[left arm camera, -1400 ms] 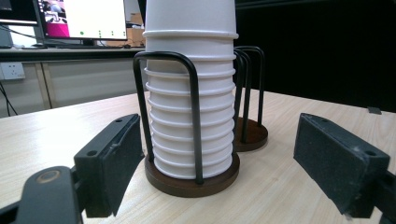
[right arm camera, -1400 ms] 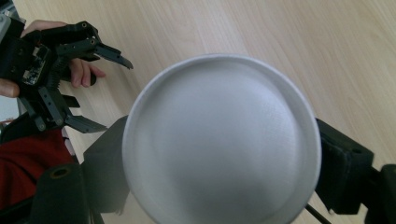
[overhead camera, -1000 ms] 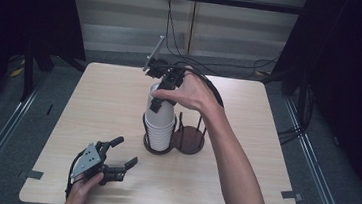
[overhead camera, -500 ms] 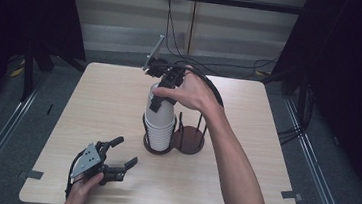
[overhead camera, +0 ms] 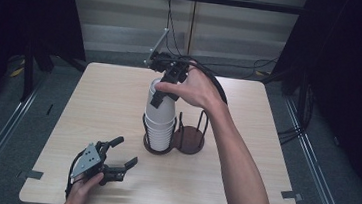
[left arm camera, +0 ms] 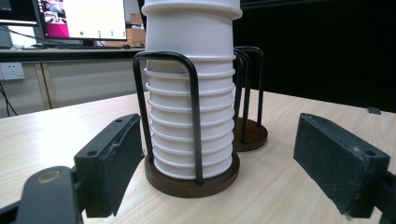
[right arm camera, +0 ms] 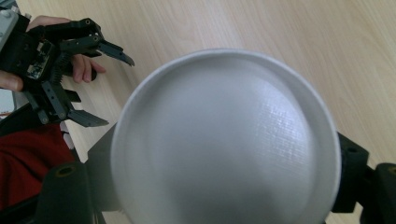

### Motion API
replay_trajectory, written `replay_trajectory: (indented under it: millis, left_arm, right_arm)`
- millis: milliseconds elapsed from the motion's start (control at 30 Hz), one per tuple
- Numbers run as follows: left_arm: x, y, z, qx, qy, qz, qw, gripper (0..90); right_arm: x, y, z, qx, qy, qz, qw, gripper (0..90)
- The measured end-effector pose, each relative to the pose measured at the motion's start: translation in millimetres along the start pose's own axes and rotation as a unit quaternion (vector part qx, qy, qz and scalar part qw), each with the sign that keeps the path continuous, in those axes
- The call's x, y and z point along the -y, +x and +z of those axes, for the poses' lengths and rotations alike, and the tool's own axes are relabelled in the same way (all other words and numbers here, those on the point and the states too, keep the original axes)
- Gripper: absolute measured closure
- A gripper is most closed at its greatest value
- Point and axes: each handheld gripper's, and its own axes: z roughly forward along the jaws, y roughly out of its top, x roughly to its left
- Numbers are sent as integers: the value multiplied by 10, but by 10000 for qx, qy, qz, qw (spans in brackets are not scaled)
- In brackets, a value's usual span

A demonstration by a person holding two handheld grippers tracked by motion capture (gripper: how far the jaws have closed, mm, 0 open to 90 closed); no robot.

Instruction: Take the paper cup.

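Note:
A tall stack of white paper cups (overhead camera: 159, 125) stands upright in a black wire holder (overhead camera: 157, 147) with a brown base, at the table's middle. My right gripper (overhead camera: 162, 94) comes down from above and is shut on the top cup (right arm camera: 224, 140), one jaw on each side of its rim. In the right gripper view I look into its mouth. The top cup (left arm camera: 191, 28) stands higher than the nested rims below. My left gripper (overhead camera: 127, 151) rests near the table's front left, open and with nothing between its jaws, pointing at the stack (left arm camera: 191, 126).
A second wire ring with a bare brown base (overhead camera: 189, 138) adjoins the holder on the right. The wooden table (overhead camera: 262, 180) ends close behind my left hand. Cables trail off the far edge (overhead camera: 175, 36). The left gripper (right arm camera: 116, 93) lies below the cup.

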Motion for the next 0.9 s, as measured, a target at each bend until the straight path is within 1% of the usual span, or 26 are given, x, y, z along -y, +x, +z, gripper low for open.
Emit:
replay_trajectory:
  millis: [33,67,133,200,233,267,300,467,600,700,767,900]
  left_arm:
    - [0,0,0,1,1,4,10000,154]
    - [0,0,0,2,0,0,10000,154]
    - [0,1,0,2,2,-2,10000,154]
    - [0,0,0,2,2,-1,10000,154]
    - [0,0,0,1,1,2,10000,155]
    - [0,0,0,0,1,2,10000,154]
    - [0,0,0,0,2,1,10000,154]
    - [0,0,0,1,3,-3,10000,154]
    - [-1,1,0,3,8,4,10000,155]
    - [-1,1,-1,3,14,11,10000,155]
    - [-1,4,-2,-2,12,25,10000,155]
    - [-1,3,-3,1,16,22,10000,154]
  right_arm:
    - [2,3,-19,-10,-5,-35,10000,215]
    - [5,12,-40,-21,-33,14,10000,215]
    - [15,5,-64,-17,-74,-14,10000,216]
    - [19,11,-95,-9,-89,-7,10000,217]
    - [23,14,-111,9,-154,3,9999,218]
    - [26,17,-138,-20,-185,40,9998,218]
    - [30,14,-148,-13,-215,10,9998,219]
    - [51,22,-212,-21,-288,65,9996,220]
    - [71,21,-254,-29,-351,46,9994,221]
    - [90,31,-306,-32,-451,76,9989,222]
    - [101,42,-331,-22,-439,71,9990,223]
    - [124,66,-392,-9,-615,69,9981,223]
